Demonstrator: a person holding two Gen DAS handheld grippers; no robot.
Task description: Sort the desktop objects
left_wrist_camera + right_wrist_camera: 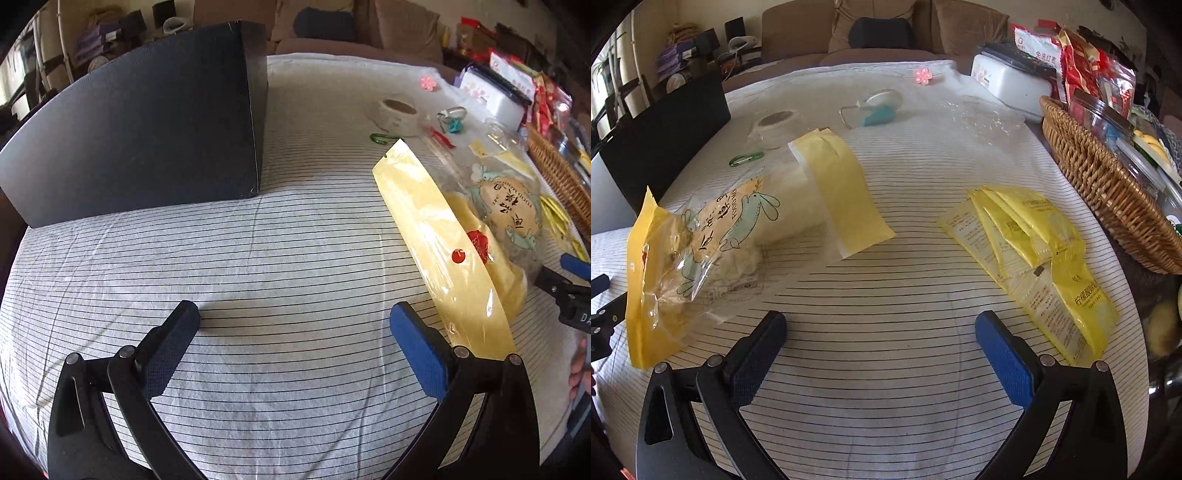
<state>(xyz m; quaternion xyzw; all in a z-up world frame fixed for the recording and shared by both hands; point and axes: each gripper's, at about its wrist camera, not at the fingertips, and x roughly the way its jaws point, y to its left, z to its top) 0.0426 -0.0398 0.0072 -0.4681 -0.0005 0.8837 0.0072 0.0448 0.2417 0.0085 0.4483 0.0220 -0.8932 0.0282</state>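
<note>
Two wide-spread grippers hover over a striped tablecloth (886,258) scattered with things to sort, neither holding anything. Nearest both is the snack bag (701,251), a crinkled clear pouch with yellow ends and a rabbit print, lying on the cloth between the two hands. In the right wrist view it sits up and to the left of the right gripper (881,328), its long axis running from the near-left edge away toward the centre of the table; in the left wrist view the same snack bag (454,236) lies up and to the right of the left gripper (295,317), its near yellow end just beside the right-hand finger. By that reading the left gripper appears the closer, though neither set of pads touches the bag.

Off to the right of the right gripper a fan of yellow sachets (1034,251) lies flat, near a wicker basket (1108,199) at the table's edge. Farther back sit a tape roll (775,123), a green carabiner (746,158), a teal-handled tool (875,110) and a pink flower clip (923,75). A dark box (147,129) stands at the left.

The basket's contents are crowded and hard to tell apart, and the bag's filling is blurred behind glare.
</note>
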